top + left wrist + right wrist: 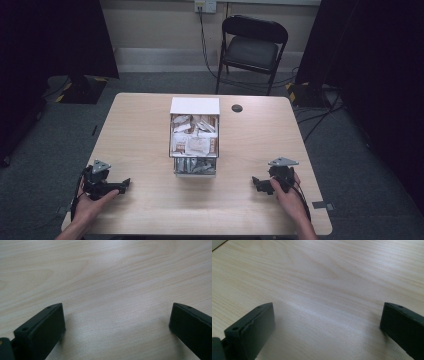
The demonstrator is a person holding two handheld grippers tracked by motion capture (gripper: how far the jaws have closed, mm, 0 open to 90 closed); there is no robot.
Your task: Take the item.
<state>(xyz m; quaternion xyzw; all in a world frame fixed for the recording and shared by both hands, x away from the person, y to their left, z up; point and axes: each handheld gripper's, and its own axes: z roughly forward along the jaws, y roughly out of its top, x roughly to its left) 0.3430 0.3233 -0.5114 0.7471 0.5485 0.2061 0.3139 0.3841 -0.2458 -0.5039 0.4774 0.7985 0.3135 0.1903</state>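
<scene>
Both pairs of jaws stand wide apart with nothing between them. In the left gripper view the left gripper [117, 322] frames bare, pale wood grain; the right gripper [327, 322] shows the same in the right gripper view. The jaws are blocky, matte black slabs with small screw holes along their top edges.

From the high view, the left gripper [121, 184] rests at about 8 o'clock on the desk [140, 145] and the right gripper [257, 183] at about 4 o'clock, each held low in a hand and well apart from the box [195, 137] at the desk's centre.

The box is a small clear-walled container with a white lid or panel standing at its 12 o'clock edge, and it is packed with crumpled paper sachets or packets in white and brown; what they are is too small to tell. Judging by this, nothing has been started: the contents lie undisturbed and every step remains. A small dark round disc [237, 108] sits at about 1 o'clock, and a black folding chair [252, 47] stands beyond the desk.
</scene>
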